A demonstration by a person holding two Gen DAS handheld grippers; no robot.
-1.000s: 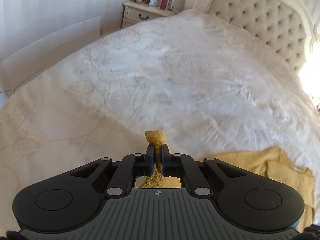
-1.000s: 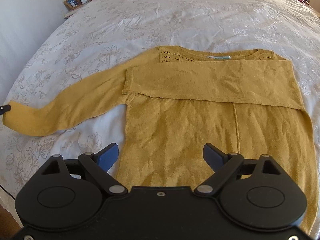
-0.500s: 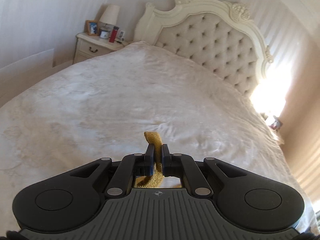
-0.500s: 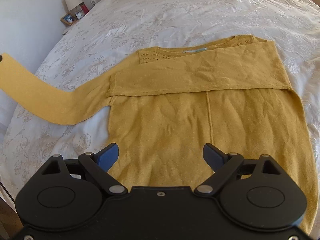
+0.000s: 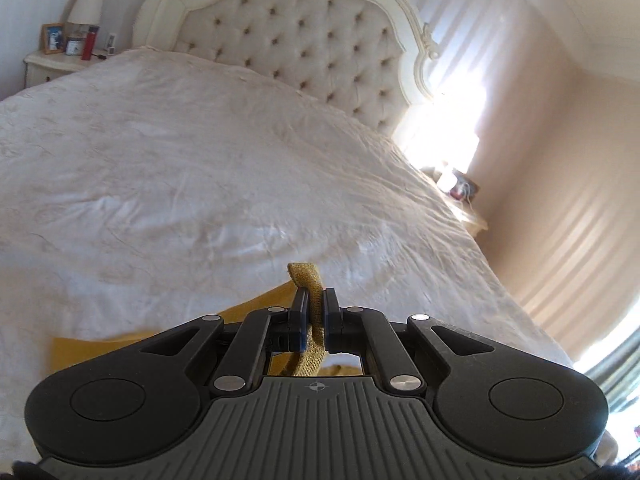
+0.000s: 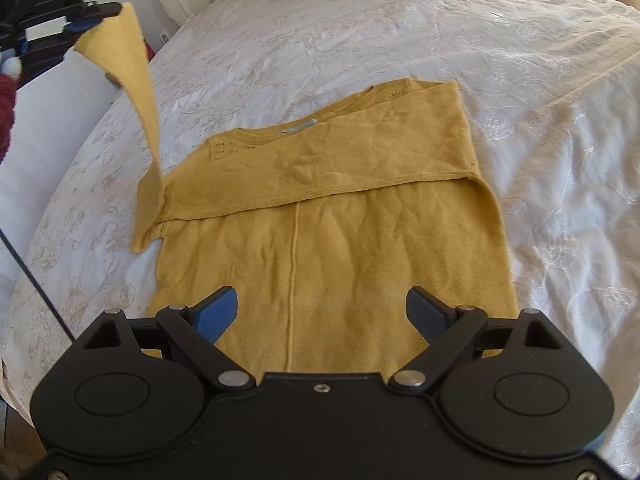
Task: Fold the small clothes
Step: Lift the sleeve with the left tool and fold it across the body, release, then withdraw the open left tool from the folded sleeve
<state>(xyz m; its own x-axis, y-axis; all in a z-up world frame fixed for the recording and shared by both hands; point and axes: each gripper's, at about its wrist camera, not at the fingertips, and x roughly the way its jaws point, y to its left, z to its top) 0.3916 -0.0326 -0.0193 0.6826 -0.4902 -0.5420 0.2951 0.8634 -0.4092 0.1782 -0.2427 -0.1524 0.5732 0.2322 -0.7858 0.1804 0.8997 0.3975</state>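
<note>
The bed [image 6: 500,60] fills both views, covered by a white embroidered bedspread [image 5: 180,168]. In the left wrist view a tufted cream headboard [image 5: 304,36] stands at 12 o'clock, and a nightstand [image 5: 52,62] sits at 10 o'clock carrying a lamp [image 5: 86,6], a picture frame [image 5: 53,38] and a red bottle [image 5: 87,43].

The mustard sweater [image 6: 332,248] lies flat on the bedspread at the centre of the right wrist view, its neckline toward 12 o'clock. One sleeve is folded across the chest as a horizontal band [image 6: 340,164]. The other sleeve [image 6: 132,76] rises off the bed from the shoulder toward 10 o'clock, its cuff end held aloft.

The left gripper [image 5: 314,312] has its jaws pressed together on the knitted cuff [image 5: 306,280], which stands up between them and trails down behind; the same gripper appears at the upper left corner of the right wrist view, at the raised sleeve's tip [image 6: 100,10]. Sweater fabric shows below it at 7 o'clock in the left wrist view.

The right gripper [image 6: 322,312] sits over the lower body of the sweater at 6 o'clock, jaws spread wide, nothing between them. Whether its fingertips touch the fabric cannot be told.
</note>
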